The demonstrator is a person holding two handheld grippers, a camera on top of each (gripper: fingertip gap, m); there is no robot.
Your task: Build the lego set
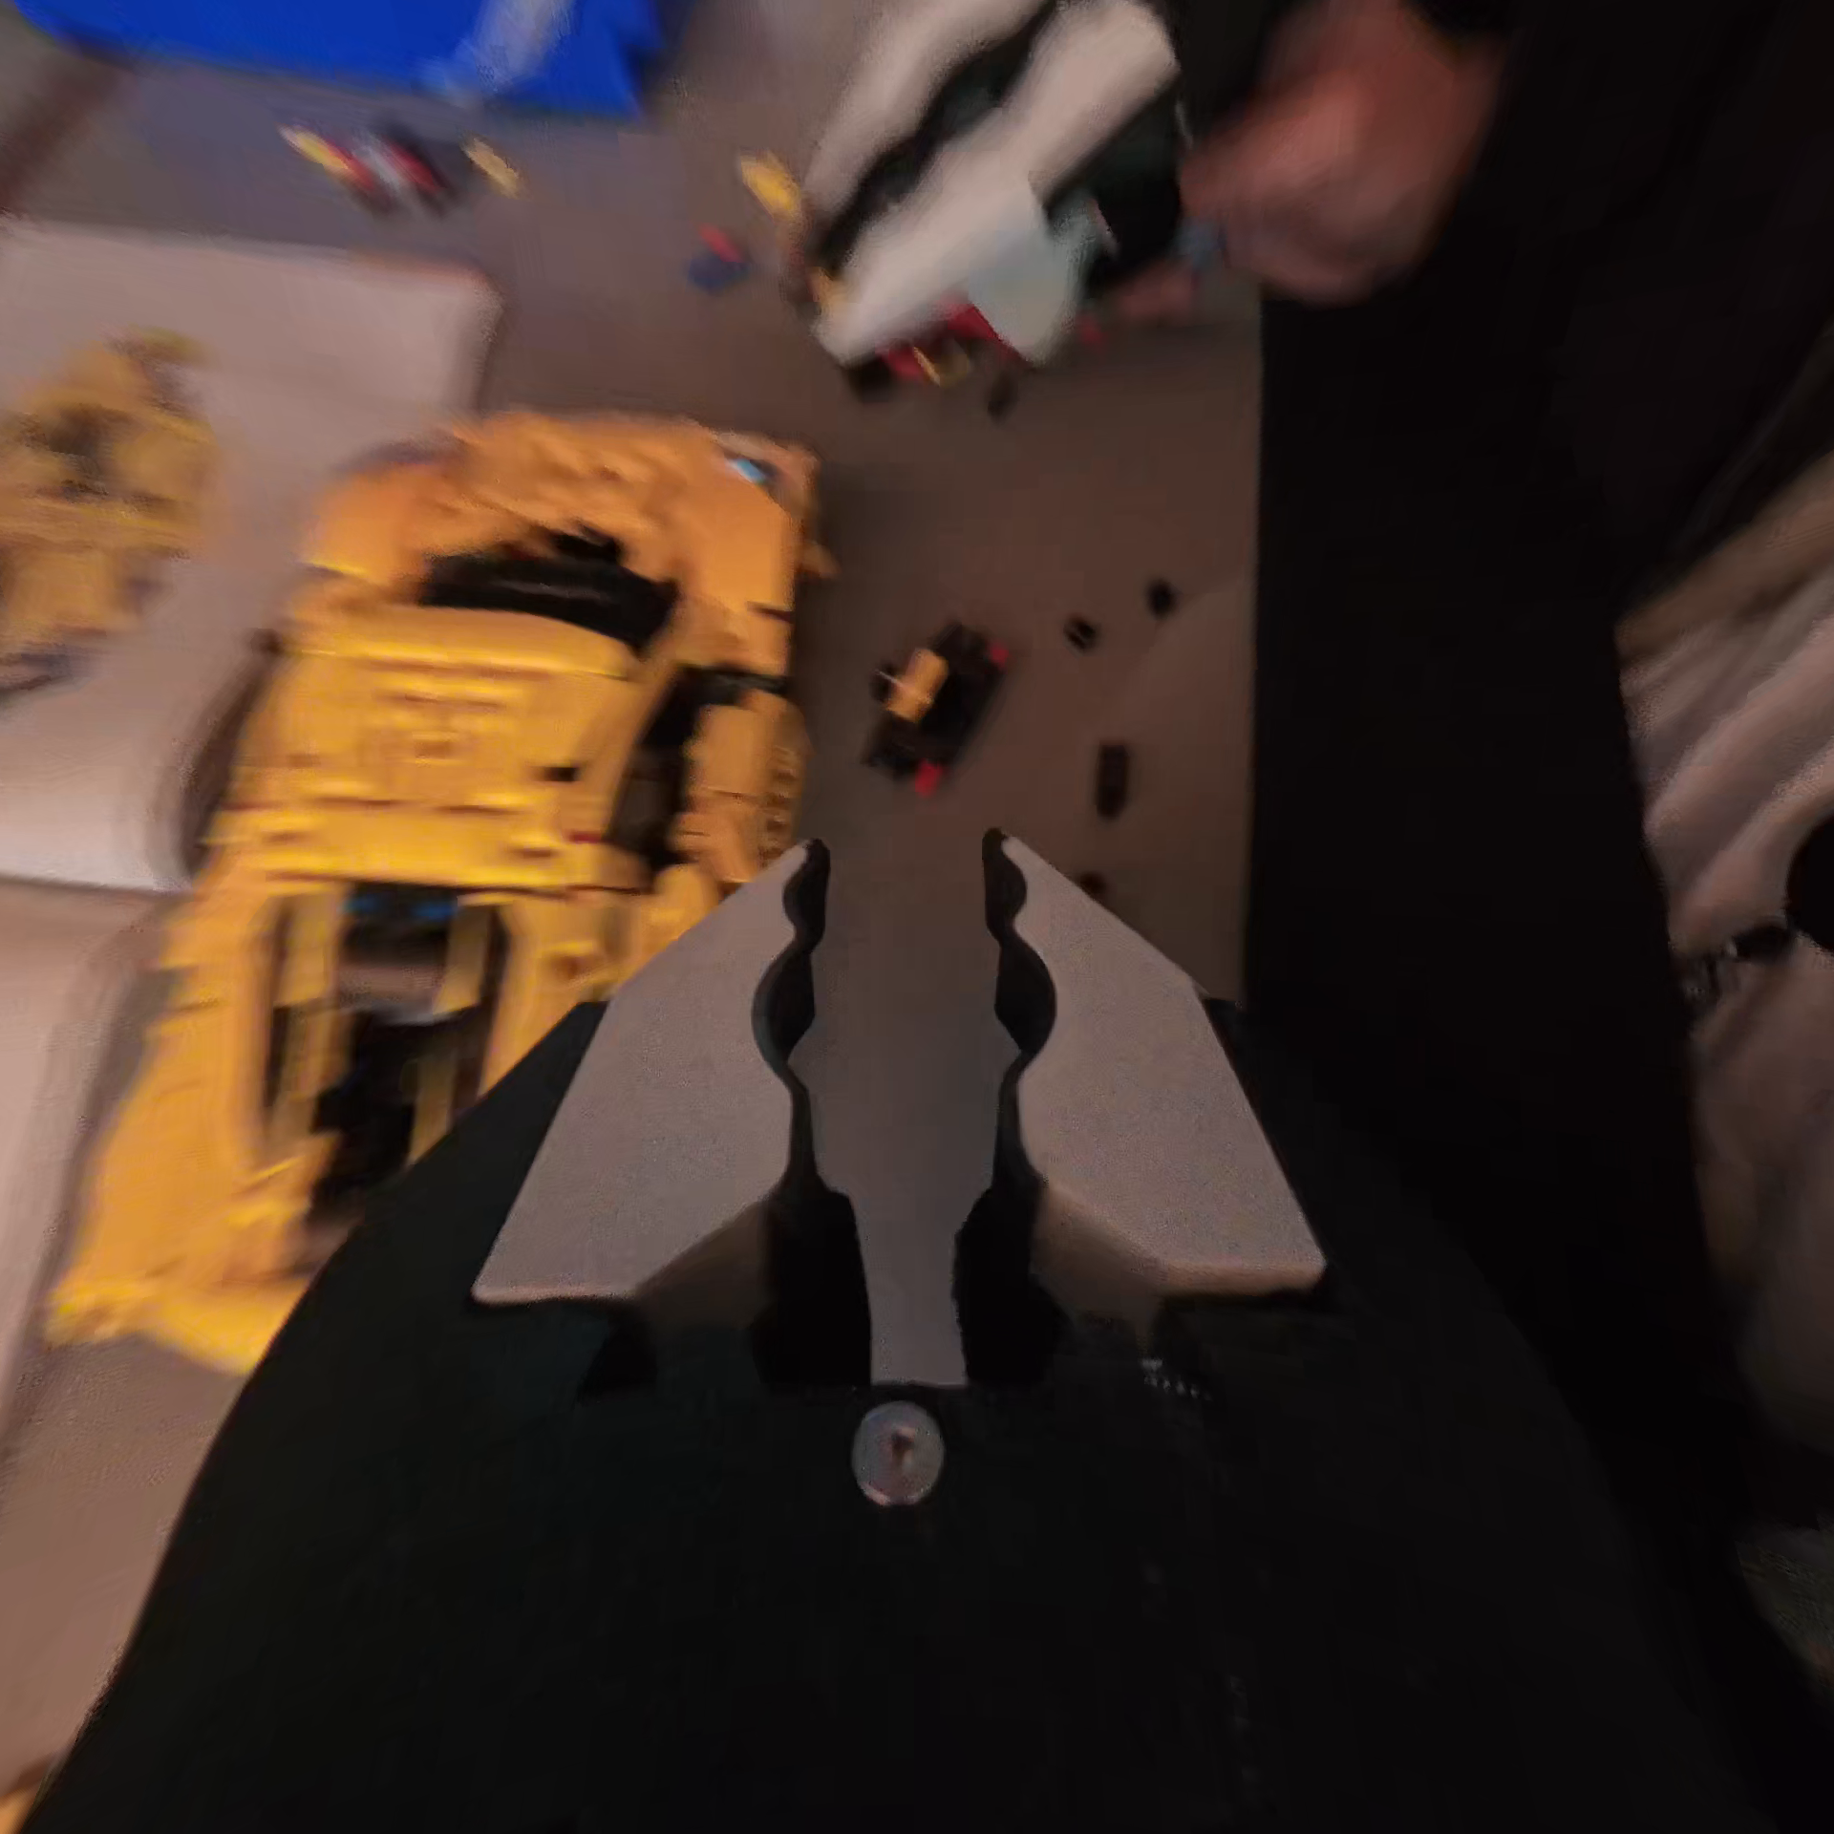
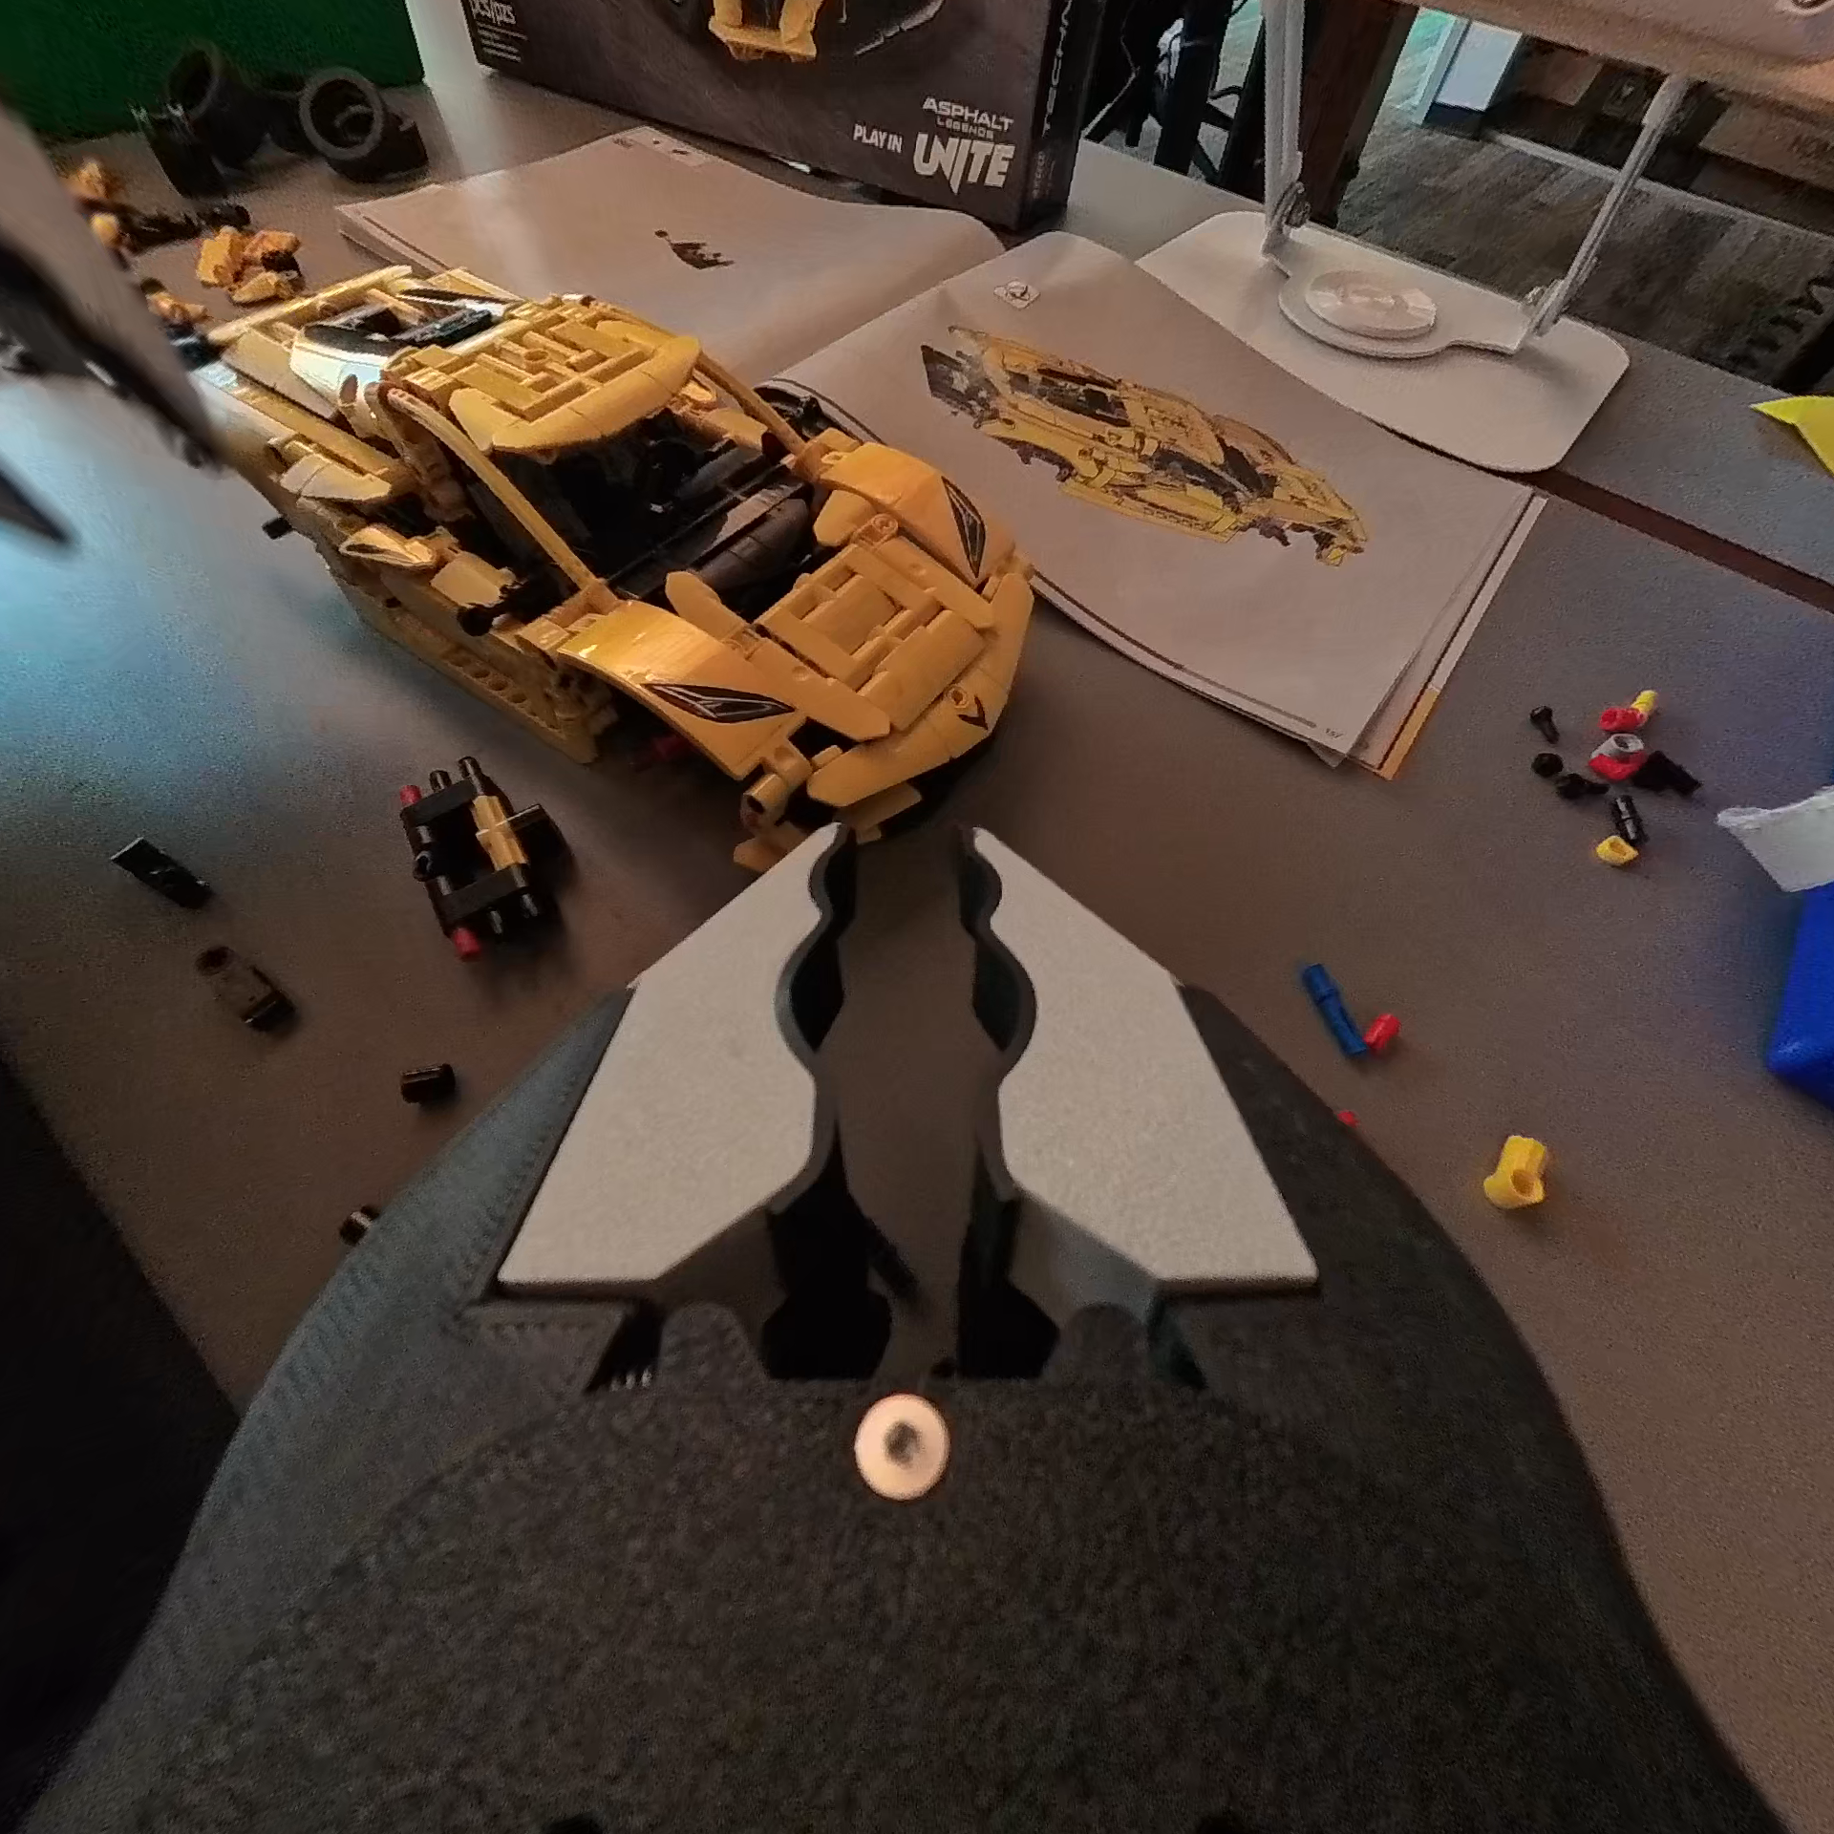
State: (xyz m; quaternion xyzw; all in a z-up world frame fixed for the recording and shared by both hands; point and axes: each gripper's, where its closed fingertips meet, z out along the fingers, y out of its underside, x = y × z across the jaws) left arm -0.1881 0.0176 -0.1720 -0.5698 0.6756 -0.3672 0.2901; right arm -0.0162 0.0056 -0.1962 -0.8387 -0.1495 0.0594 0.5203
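Observation:
A yellow lego car [image 2: 635, 556] without wheels sits on the grey table [image 2: 1141, 873]; it shows blurred in the left wrist view [image 1: 476, 794]. A small black and yellow sub-assembly [image 2: 481, 853] lies beside it and also shows in the left wrist view [image 1: 938, 705]. My right gripper [image 2: 898, 839] is open and empty, just in front of the car's nose. My left gripper [image 1: 905, 849] is open and empty, above the table near the sub-assembly. The right gripper [image 1: 973, 189], held by a hand [image 1: 1320, 159], shows far off in the left wrist view.
An open instruction booklet [image 2: 1141, 476] lies behind the car, with the set's box [image 2: 794, 89] and a white stand [image 2: 1389, 337] further back. Black tyres [image 2: 298, 119] sit at the far left. Loose small pieces [image 2: 1608, 764] [image 2: 1350, 1022] [image 2: 1516, 1171] [image 2: 243, 982] lie scattered on the table. Spacing between my two grippers at the tips: around 20 cm.

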